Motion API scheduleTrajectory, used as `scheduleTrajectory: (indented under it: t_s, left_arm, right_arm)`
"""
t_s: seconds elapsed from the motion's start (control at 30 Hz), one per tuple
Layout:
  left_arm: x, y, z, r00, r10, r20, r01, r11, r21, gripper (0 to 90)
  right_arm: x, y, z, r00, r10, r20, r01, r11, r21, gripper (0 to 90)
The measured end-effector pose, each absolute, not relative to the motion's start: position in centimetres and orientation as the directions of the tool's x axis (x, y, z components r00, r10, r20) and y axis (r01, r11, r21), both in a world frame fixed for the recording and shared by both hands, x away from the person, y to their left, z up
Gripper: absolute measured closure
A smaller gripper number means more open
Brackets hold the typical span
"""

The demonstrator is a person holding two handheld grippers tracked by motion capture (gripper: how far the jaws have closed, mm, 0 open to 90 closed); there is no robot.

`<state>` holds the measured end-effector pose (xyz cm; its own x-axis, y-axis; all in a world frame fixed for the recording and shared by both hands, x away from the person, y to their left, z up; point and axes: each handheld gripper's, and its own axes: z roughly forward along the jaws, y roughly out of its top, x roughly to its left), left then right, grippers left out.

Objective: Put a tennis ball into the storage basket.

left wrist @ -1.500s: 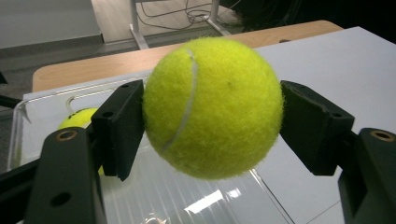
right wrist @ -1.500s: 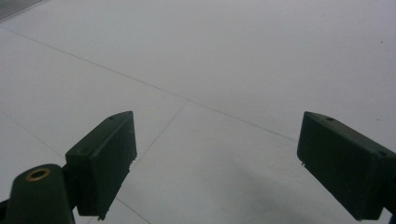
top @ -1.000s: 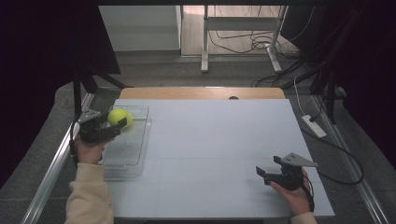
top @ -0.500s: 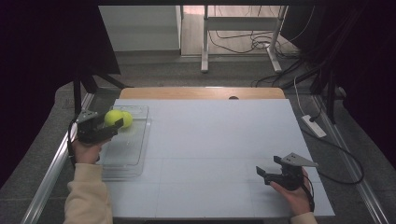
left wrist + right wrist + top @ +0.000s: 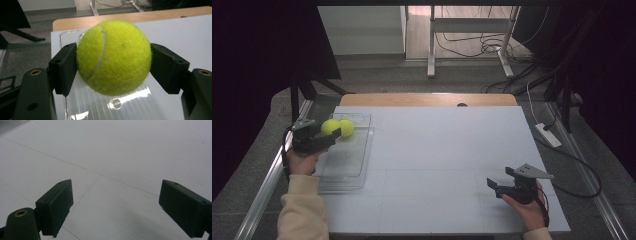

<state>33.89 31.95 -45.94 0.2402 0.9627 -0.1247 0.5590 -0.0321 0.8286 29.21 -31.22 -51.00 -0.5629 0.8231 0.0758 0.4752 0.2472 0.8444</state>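
Observation:
My left gripper [image 5: 328, 135] is shut on a yellow-green tennis ball [image 5: 331, 127] and holds it over the far end of a clear plastic tray [image 5: 346, 170] at the table's left edge. In the left gripper view the ball [image 5: 113, 57] sits squeezed between both black pads, with the tray's ribbed floor [image 5: 125, 107] beneath it. A second yellow ball [image 5: 347, 128] lies just right of the held one, at the tray's far end. My right gripper [image 5: 499, 181] rests low at the table's front right. It is open, with only bare table between its fingers [image 5: 56, 205].
The white table top [image 5: 437, 150] stretches between the two hands. A wooden strip [image 5: 427, 99] runs along its far edge. Cables and a power strip [image 5: 548, 135] lie on the floor to the right. A metal rail [image 5: 267, 185] borders the table's left side.
My left gripper has shifted a little to the left with the ball in it, uncovering the second ball beside it. The right gripper has stayed put.

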Motion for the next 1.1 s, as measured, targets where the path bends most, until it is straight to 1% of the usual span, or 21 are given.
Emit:
scheduleTrajectory:
  t_s: [0.2, 0.77, 0.93, 1.1]
  left_arm:
    - [34.6, 31.7, -46.0, 0.248, 0.963, -0.105, 0.598, -0.067, 0.798, 27.2]
    - [35.5, 32.1, -46.9, 0.238, 0.966, -0.096, 0.681, -0.096, 0.726, 27.2]
    - [36.1, 31.8, -46.9, 0.249, 0.967, -0.061, 0.710, -0.139, 0.691, 27.1]
    - [36.4, 31.7, -46.8, 0.255, 0.966, -0.049, 0.723, -0.157, 0.672, 27.2]
  right_arm:
    - [29.3, -31.1, -51.0, -0.567, 0.820, 0.074, 0.472, 0.250, 0.845, 12.3]
    - [29.2, -31.2, -51.0, -0.566, 0.821, 0.077, 0.473, 0.247, 0.846, 12.3]
    - [29.2, -31.1, -51.0, -0.566, 0.820, 0.078, 0.474, 0.247, 0.845, 12.3]
    - [29.2, -31.1, -51.0, -0.567, 0.820, 0.078, 0.474, 0.247, 0.845, 12.3]
